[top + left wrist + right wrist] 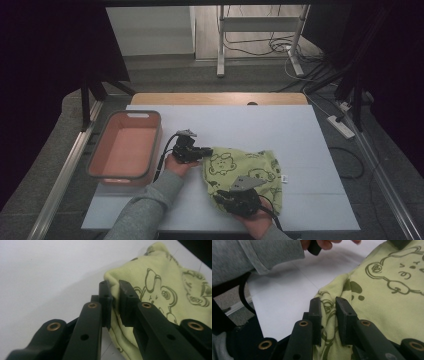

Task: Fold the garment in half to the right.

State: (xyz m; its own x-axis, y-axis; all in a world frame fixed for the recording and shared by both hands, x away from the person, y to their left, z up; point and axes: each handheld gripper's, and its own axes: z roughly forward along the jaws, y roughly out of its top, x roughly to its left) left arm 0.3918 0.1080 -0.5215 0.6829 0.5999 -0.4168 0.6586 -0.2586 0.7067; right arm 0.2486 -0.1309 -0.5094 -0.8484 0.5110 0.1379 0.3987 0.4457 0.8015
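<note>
Light green cotton garment with bear print [247, 172] lies crumpled on white table mat [300, 135]. Edges pinched by left gripper [114, 293] and right gripper [328, 306], jaws pressed on fabric. Grasp done; spreading or folding judged left. Pink plastic bin [100, 150] nearby.

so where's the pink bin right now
In the high view the pink bin sits at the white table's left edge, just left of the left gripper pinching the green cloth.

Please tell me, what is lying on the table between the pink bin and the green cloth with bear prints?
In the high view, the left gripper and its hand lie between the pink bin and the green cloth, jaws shut on the cloth's edge.
</note>
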